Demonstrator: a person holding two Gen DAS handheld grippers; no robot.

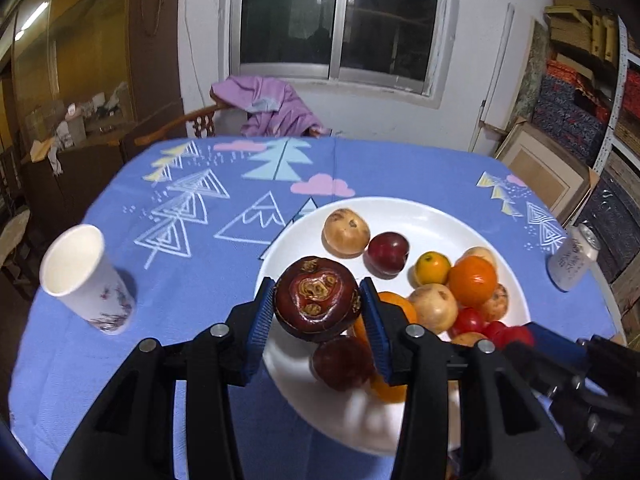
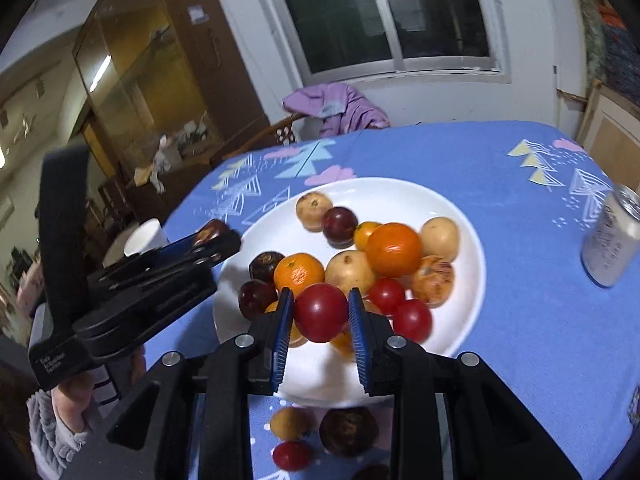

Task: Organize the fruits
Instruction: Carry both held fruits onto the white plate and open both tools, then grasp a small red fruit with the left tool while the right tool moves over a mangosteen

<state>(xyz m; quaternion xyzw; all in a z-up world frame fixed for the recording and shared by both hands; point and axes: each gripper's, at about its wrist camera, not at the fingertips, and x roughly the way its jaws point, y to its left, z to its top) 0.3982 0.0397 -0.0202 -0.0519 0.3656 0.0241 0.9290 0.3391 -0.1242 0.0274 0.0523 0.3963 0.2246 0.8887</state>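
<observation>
Left gripper (image 1: 318, 308): clamped on dark brown fruit (image 1: 316, 304)
Right gripper (image 2: 320, 314): clamped on red tomato (image 2: 321, 312)
Plate (image 2: 460, 320): piled with fruit

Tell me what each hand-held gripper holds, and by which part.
Left hand-held gripper: dark brown fruit, by its sides. Right hand-held gripper: red tomato, by its sides.

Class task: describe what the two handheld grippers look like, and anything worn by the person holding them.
Both grippers, left gripper and right gripper, have black angular frames, silver round pivot bolts and blue ribbed pads. Small white lettering marks the left one's body. A grey fleecy sleeve shows.
</observation>
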